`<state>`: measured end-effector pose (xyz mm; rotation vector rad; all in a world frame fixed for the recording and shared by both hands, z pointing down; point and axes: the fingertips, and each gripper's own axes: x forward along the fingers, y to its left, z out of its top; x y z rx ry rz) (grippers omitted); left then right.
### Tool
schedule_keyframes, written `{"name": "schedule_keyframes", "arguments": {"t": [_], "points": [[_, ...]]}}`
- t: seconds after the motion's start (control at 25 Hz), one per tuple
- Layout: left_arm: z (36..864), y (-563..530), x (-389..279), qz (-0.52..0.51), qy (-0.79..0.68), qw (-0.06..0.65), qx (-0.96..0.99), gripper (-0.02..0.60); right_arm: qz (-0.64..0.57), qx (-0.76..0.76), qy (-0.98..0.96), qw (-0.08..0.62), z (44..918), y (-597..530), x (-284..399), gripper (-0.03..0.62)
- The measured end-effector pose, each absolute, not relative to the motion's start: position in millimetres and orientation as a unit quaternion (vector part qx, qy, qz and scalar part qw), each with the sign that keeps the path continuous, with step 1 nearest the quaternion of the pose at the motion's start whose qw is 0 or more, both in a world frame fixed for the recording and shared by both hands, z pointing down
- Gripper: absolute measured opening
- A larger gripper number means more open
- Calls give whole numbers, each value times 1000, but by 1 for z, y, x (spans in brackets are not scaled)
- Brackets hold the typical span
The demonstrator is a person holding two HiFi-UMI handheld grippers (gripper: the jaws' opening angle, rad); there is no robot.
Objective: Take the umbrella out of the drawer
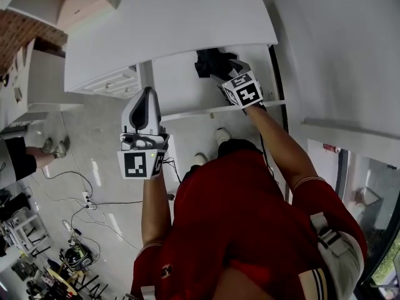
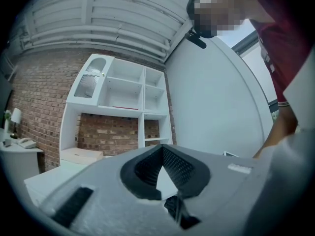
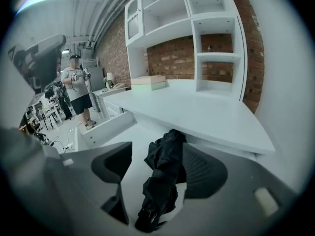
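Note:
A black folded umbrella (image 1: 209, 60) lies at the back of the open white drawer (image 1: 181, 86), partly tucked under the desk top. My right gripper (image 1: 228, 72) reaches down into the drawer right at the umbrella. In the right gripper view its jaws stand wide apart with the umbrella (image 3: 162, 181) lying lengthwise between them; the right gripper (image 3: 157, 149) is open and I see no pad pressing on the fabric. My left gripper (image 1: 147, 94) hangs left of the drawer over the floor, pointing level, with nothing in it. In the left gripper view the left gripper (image 2: 161, 154) has its pads meeting at the tips.
The white desk top (image 1: 169, 24) overhangs the drawer's back. A second open drawer (image 1: 109, 83) juts out at the left. A person (image 3: 76, 87) stands on the floor to the left. Cables (image 1: 87, 199) trail across the floor. A white shelf unit (image 3: 197, 33) stands against the brick wall.

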<state>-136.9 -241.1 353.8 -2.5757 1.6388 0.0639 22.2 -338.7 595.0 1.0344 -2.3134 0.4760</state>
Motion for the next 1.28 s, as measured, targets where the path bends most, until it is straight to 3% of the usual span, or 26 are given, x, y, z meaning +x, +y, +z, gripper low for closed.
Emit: {"name": "schedule_keyframes", "arguments": {"t": [0.64,1.28], "points": [[379,-269,-142,-24,582,12,-812,5,251,338,-821,386,709,-373,15,408],[392,-271,-175,-41,606,-3,-794,5,277,333,-794,427,751,-376,12,402]]}}
